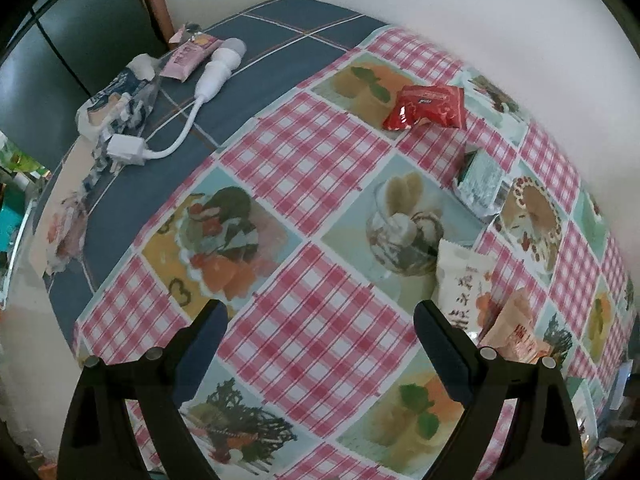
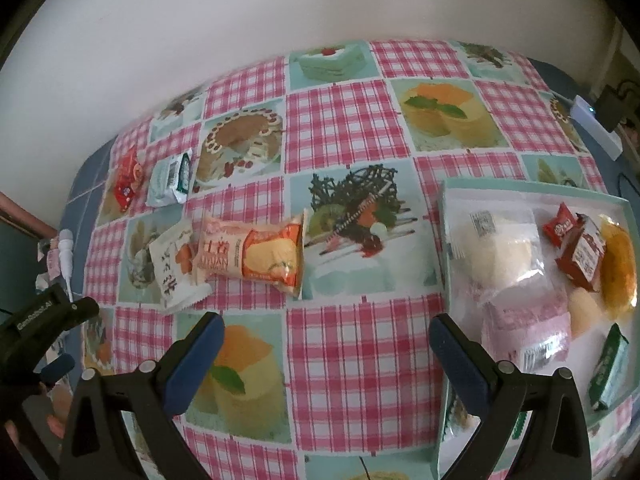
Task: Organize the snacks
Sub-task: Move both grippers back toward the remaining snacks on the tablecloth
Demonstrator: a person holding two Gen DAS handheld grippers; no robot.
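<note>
My left gripper (image 1: 322, 320) hangs open and empty over the checked tablecloth. Just right of it lie a white packet (image 1: 464, 284) and an orange packet (image 1: 516, 328). Farther back lie a teal packet (image 1: 478, 178) and a red packet (image 1: 426, 106). My right gripper (image 2: 328, 328) is also open and empty, above the cloth. To its right is a pale tray (image 2: 532, 188) holding a clear bun bag (image 2: 496, 248), small red packets (image 2: 582, 256), a pink packet (image 2: 528, 324) and a green packet (image 2: 610, 364). The orange packet (image 2: 256, 258) and white packet (image 2: 176, 268) lie ahead-left.
At the table's far left corner sit a white cable with plug (image 1: 216, 72), a pink packet (image 1: 190, 56) and a blue-white bag (image 1: 116, 104). A white wall borders the table's back. A white device (image 2: 596, 128) sits at the far right edge.
</note>
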